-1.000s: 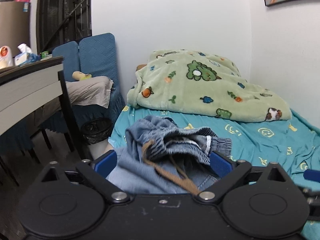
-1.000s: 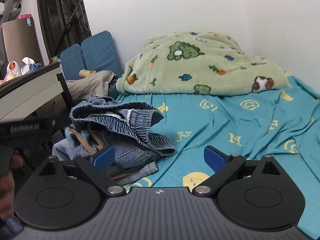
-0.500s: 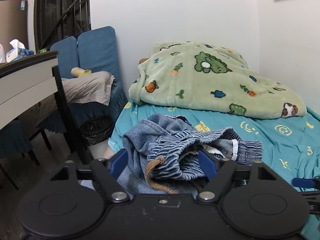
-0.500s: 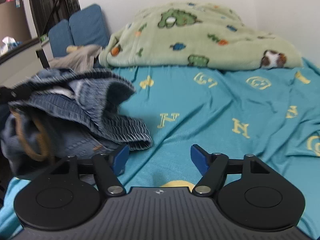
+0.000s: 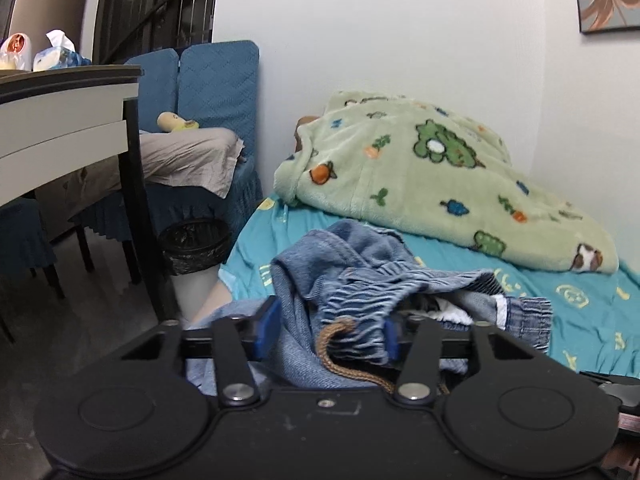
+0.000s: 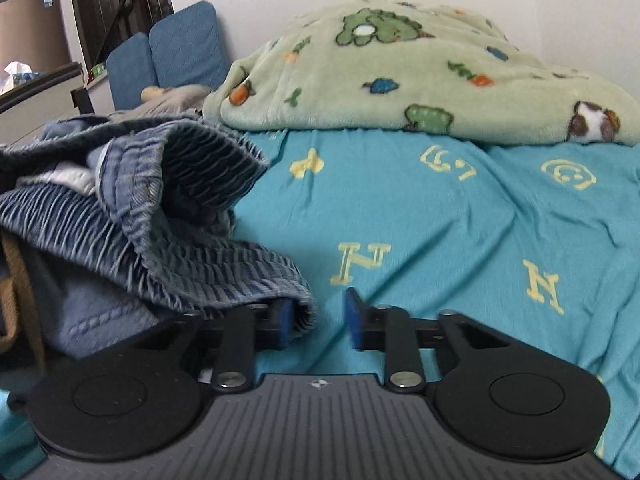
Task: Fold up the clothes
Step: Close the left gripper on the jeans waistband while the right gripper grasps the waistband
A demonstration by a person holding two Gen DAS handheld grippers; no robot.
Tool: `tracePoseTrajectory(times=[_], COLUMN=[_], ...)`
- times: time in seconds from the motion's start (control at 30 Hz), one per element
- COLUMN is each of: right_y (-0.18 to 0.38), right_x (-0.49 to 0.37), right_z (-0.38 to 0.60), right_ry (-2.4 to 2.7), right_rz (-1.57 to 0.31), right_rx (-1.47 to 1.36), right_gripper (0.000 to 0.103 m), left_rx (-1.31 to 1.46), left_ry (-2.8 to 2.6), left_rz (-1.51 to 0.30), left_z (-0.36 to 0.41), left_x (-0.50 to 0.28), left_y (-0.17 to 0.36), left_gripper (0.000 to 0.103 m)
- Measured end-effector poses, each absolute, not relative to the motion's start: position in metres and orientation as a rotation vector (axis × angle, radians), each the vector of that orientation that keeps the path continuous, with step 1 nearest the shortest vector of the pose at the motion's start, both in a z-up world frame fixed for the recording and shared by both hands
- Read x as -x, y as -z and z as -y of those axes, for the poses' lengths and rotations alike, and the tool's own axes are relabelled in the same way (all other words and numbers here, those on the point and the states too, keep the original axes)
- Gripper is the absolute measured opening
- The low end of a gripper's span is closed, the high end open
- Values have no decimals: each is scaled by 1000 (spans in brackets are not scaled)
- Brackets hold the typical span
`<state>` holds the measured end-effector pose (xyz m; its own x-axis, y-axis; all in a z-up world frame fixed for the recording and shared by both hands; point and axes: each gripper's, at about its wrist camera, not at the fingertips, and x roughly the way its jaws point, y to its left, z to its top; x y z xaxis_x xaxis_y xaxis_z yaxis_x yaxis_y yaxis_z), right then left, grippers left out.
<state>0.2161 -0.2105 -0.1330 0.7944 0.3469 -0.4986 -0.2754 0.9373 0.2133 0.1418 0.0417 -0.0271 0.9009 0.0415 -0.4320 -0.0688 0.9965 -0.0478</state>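
Crumpled blue jeans [image 5: 360, 264] with an elastic waistband and a brown drawstring [image 5: 332, 344] lie at the near left edge of the bed. My left gripper [image 5: 329, 332] has its jaws closing around the bunched waistband. Denim and drawstring fill the gap between the blue pads, not visibly squeezed. In the right wrist view the jeans [image 6: 160, 208] lie at the left. My right gripper [image 6: 319, 322] is closing too, low over the sheet. The waistband's edge lies against its left pad, and teal sheet shows before the right pad.
The teal bed sheet [image 6: 440, 220] with yellow letters spreads to the right. A green cartoon blanket [image 5: 440, 168] is heaped at the head of the bed. A table [image 5: 60, 120], blue chairs [image 5: 216, 80] and a black bin [image 5: 192, 240] stand left of the bed.
Both grippers have come down and forward onto the jeans. Their jaws have narrowed from wide open, and the waistband now lies between the pads of each.
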Motion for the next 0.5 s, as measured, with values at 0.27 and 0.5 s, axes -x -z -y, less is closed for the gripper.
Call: tracePoseTrajectory(times=[0.27, 0.5], right_y=[130, 113], right_x=[-224, -222], right_z=[207, 212], right_ry=[-366, -332], right_rz=[-544, -511], right_rx=[-117, -171], right_gripper=[12, 7], left_rx=[50, 87], left_ry=[-30, -9], left_rz=[-401, -350], left_z=[-34, -37], left_x=[-141, -130], left_y=[30, 29], left_gripper=[30, 23])
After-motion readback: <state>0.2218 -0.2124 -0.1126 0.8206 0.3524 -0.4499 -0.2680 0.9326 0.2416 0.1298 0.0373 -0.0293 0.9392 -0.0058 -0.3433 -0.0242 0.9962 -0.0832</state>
